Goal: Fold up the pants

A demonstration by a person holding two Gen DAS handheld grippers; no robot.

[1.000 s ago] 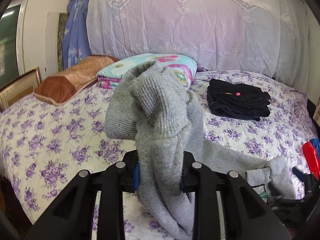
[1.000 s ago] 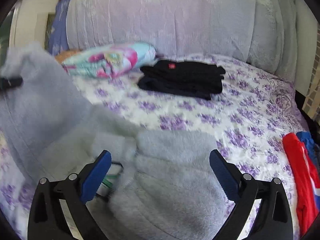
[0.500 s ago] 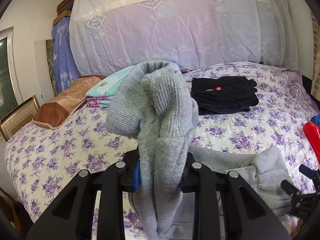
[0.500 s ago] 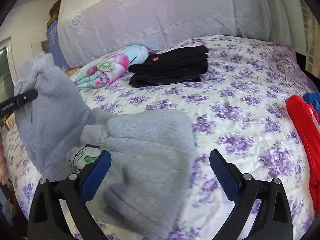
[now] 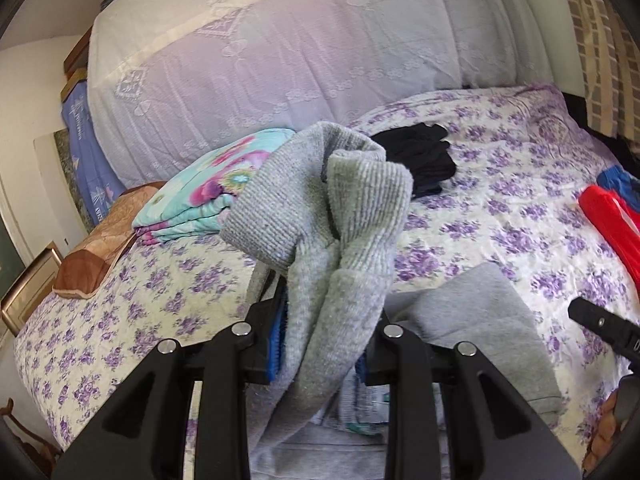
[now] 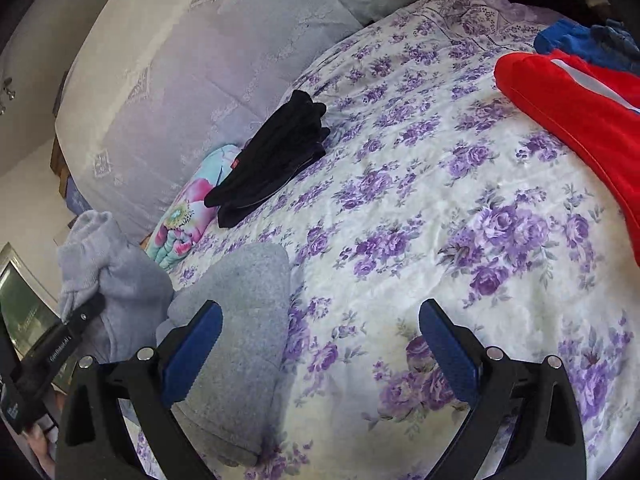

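The grey knit pants [image 5: 340,240] hang bunched between the blue pads of my left gripper [image 5: 320,340], which is shut on them, lifted above the bed. The rest of the grey pants [image 6: 240,300] lies on the floral bedspread [image 6: 420,220], by the left finger of my right gripper [image 6: 320,344]. That gripper stands wide open over the bedspread with nothing between its pads. The left gripper's black finger [image 6: 76,320] and the raised grey cloth show at the left edge of the right wrist view. One finger of the right gripper [image 5: 600,324] pokes in at the right of the left wrist view.
A folded black garment [image 6: 276,152] lies mid-bed near a floral turquoise pillow [image 5: 208,196] and a brown pillow [image 5: 96,256]. Red cloth [image 6: 572,108] and blue cloth [image 6: 576,44] lie at the right. A large covered bundle [image 5: 280,60] fills the back.
Both grippers swung sideways and rolled, so the bed now looks tilted. The right gripper came off the grey pants and now hovers over bare bedspread. The left keeps its hold.
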